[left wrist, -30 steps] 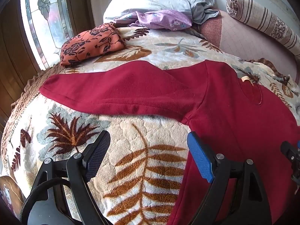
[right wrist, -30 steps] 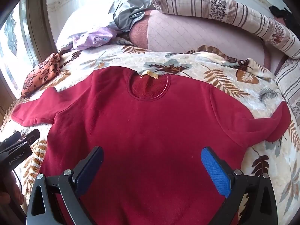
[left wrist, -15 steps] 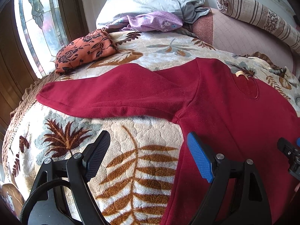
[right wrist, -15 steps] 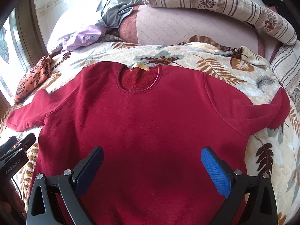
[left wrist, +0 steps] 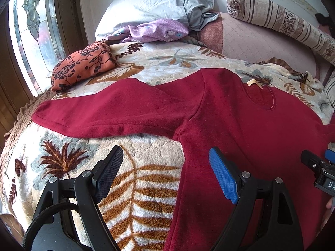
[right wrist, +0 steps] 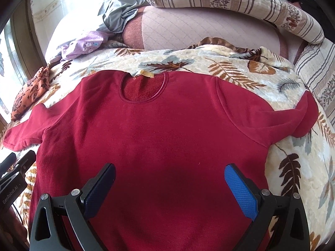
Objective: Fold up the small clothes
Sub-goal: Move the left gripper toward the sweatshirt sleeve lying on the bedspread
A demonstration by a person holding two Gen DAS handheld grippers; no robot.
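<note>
One red top (right wrist: 159, 138) is lying flat, front up, on the leaf-print blanket (right wrist: 293, 167) of a bed, neck hole at the far side, both sleeves stretching out left and right. Left gripper (left wrist: 165, 175) is hovering over the top's left edge below the left sleeve (left wrist: 108, 113), jaws spread wide, gripping nothing. Right gripper (right wrist: 169, 186) is hovering over the top's near middle, jaws likewise spread and empty. Orange floral cloth (left wrist: 81, 62) is sitting far left by the window (left wrist: 35, 31); purple cloth (left wrist: 155, 31) and grey pillow (left wrist: 150, 6) are lying beyond; striped bolster (right wrist: 230, 0) is resting far right.
</note>
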